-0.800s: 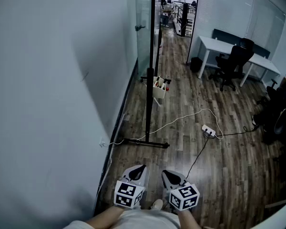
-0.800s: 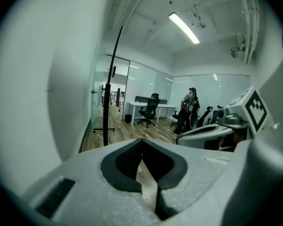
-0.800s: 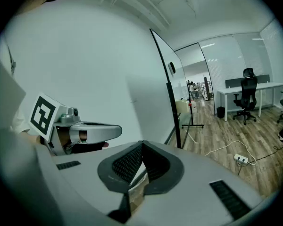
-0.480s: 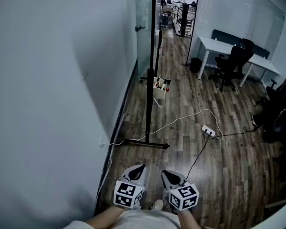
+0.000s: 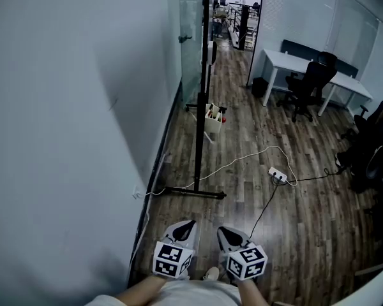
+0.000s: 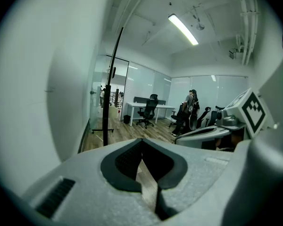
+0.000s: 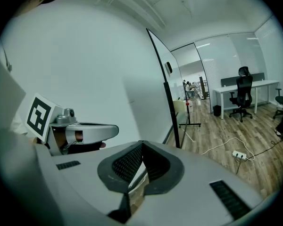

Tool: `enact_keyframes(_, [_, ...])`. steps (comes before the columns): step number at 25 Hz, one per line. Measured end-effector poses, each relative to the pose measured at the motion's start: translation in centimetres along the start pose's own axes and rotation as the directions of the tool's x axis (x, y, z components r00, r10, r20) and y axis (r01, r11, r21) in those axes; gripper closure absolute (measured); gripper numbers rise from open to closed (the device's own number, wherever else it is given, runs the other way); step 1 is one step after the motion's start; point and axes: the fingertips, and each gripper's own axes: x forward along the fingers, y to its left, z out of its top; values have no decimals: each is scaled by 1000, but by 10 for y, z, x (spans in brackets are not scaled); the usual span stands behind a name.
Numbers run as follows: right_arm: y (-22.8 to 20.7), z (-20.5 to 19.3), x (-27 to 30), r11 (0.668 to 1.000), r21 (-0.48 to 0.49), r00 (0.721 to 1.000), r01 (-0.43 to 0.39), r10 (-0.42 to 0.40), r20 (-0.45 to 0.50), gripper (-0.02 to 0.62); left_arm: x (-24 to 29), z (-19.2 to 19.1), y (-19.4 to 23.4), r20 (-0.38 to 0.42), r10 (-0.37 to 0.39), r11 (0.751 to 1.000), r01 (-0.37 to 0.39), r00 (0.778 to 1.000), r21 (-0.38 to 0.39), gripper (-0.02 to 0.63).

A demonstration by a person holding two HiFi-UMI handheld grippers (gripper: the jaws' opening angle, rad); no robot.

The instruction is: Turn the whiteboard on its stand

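Note:
The whiteboard [image 5: 200, 88] stands edge-on ahead of me, a thin black upright line close to the white wall on the left. Its stand's near foot [image 5: 193, 192] lies across the wood floor; the far foot is beyond it. The board's edge also shows in the left gripper view [image 6: 111, 79] and the right gripper view [image 7: 164, 79]. Both grippers are low and close to my body, well short of the stand. My left gripper [image 5: 185, 224] [image 6: 141, 140] is shut and holds nothing. My right gripper [image 5: 225, 231] [image 7: 141, 144] is beside it, also shut and holding nothing.
A white bin [image 5: 212, 117] with small items sits by the stand's far foot. A white cable runs to a power strip [image 5: 277, 174] on the floor. A desk [image 5: 293, 61] and office chair [image 5: 311, 81] stand at the back right, dark chairs [image 5: 370, 152] at the right edge. A person [image 6: 192, 105] stands far off.

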Motion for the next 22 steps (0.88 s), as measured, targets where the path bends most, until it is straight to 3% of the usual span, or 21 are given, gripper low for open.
enact_keyframes(6, [18, -2, 3, 1000, -5, 1000, -16, 16, 5, 600, -12, 1, 21, 9, 9, 1000, -9, 1000, -12, 595])
enact_keyframes(14, [46, -7, 23, 1000, 3, 1000, 1, -1, 8, 600, -33, 2, 43, 46, -41, 999, 42, 998, -1, 595])
enact_keyframes(22, [40, -2, 39, 1000, 10, 1000, 5, -5, 11, 600, -23, 3, 54, 42, -53, 998, 54, 998, -17, 595])
